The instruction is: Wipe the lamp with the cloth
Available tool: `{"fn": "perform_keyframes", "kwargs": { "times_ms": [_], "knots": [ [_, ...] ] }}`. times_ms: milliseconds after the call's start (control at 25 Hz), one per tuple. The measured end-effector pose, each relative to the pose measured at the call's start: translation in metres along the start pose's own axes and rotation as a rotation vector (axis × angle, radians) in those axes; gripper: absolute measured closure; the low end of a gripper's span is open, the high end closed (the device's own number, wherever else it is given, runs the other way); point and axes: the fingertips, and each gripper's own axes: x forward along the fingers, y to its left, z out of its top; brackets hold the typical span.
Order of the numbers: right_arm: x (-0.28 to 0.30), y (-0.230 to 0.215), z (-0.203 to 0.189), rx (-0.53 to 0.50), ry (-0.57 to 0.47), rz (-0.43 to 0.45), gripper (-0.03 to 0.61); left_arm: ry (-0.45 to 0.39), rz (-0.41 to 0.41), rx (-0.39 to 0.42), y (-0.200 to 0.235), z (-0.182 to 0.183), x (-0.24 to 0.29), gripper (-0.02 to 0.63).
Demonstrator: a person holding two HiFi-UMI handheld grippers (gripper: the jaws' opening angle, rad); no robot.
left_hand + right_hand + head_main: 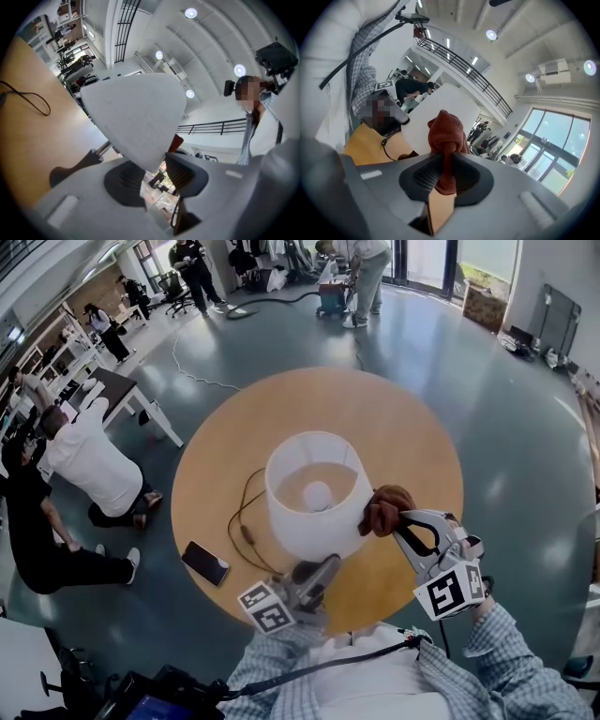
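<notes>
Lamp [314, 493] upright at middle of round table [412, 427]. Near rim of shade [136, 117] clamped between half-spread jaws of left gripper [319, 573]. Cloth [384, 510], bunched, pinched in narrow right gripper [403, 524], touching shade's right side. Cord [246, 521] and phone [204, 562] on table left of lamp, apart from cloth. People [89, 460] on floor beyond.
</notes>
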Motion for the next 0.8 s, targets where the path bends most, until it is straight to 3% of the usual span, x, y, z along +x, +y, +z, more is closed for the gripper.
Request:
{"fn": "perform_keyframes", "kwargs": {
  "times_ms": [200, 360, 600, 800],
  "knots": [
    [0.017, 0.005, -0.040, 0.154, 0.066, -0.012, 0.515, 0.001, 0.002, -0.001, -0.003, 0.001, 0.002, 0.480],
    [0.028, 0.022, -0.085, 0.270, 0.179, 0.017, 0.515, 0.003, 0.005, 0.001, -0.007, 0.001, 0.008, 0.480],
    [0.047, 0.093, -0.143, 0.394, 0.369, 0.177, 0.517, 0.002, 0.003, 0.004, -0.008, 0.002, 0.008, 0.480],
    [0.057, 0.126, -0.153, 0.463, 0.401, 0.248, 0.517, -0.022, 0.009, 0.002, -0.005, 0.006, 0.010, 0.483]
  ]
}}
